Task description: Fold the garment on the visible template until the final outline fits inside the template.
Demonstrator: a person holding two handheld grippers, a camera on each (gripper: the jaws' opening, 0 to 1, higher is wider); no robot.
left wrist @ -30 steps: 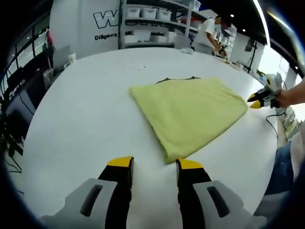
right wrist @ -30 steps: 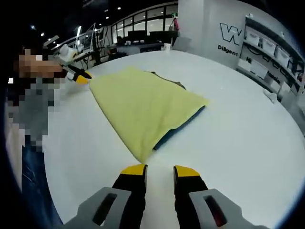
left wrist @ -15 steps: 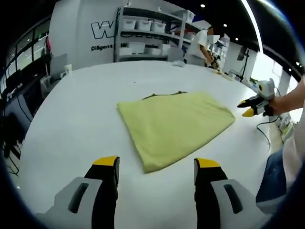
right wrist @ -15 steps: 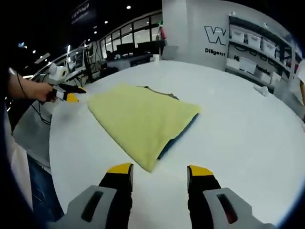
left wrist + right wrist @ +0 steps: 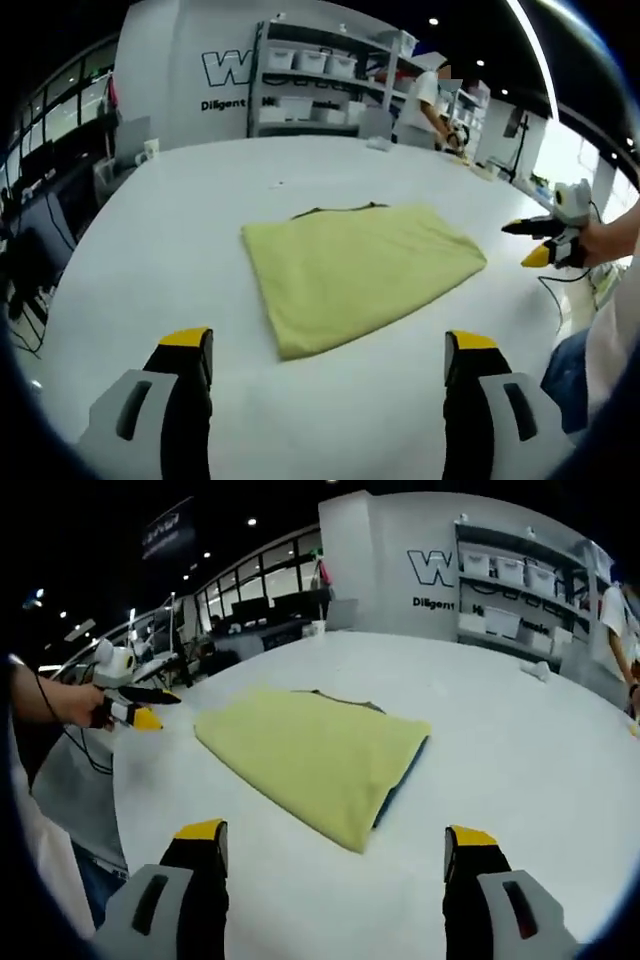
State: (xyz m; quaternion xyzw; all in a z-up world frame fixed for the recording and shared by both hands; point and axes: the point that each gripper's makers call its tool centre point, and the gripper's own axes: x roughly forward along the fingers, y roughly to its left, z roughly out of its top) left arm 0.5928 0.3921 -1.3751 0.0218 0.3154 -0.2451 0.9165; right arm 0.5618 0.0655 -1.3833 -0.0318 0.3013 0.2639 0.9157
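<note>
Yellow-green fabric marks the garment [image 5: 360,265], lying folded into a compact four-sided pad near the middle of the white table [image 5: 180,230]; a dark strip, taken here for the template [image 5: 404,770], shows beneath the pad's edge in the right gripper view, and a thin dark line runs along the far edge in the left gripper view; the cloth appears to cover nearly all of the dark sheet, so whether its outline sits wholly inside cannot be told from these angles; judged by the flat, squared pad, folding looks largely done, with only a check of the far and right-hand edges left; left gripper [image 5: 325,350] hangs above the near table with jaws spread wide and nothing between them, clear of the cloth; right gripper [image 5: 335,845] likewise stands wide and empty, short of the nearest corner; each tool also appears in the other's view, held by a hand beside a corner of the pad; bare tabletop surrounds the garment on every side, giving ample room to approach any edge; shelving [image 5: 320,80] and a standing person [image 5: 420,95] lie well beyond the table's far rim
</note>
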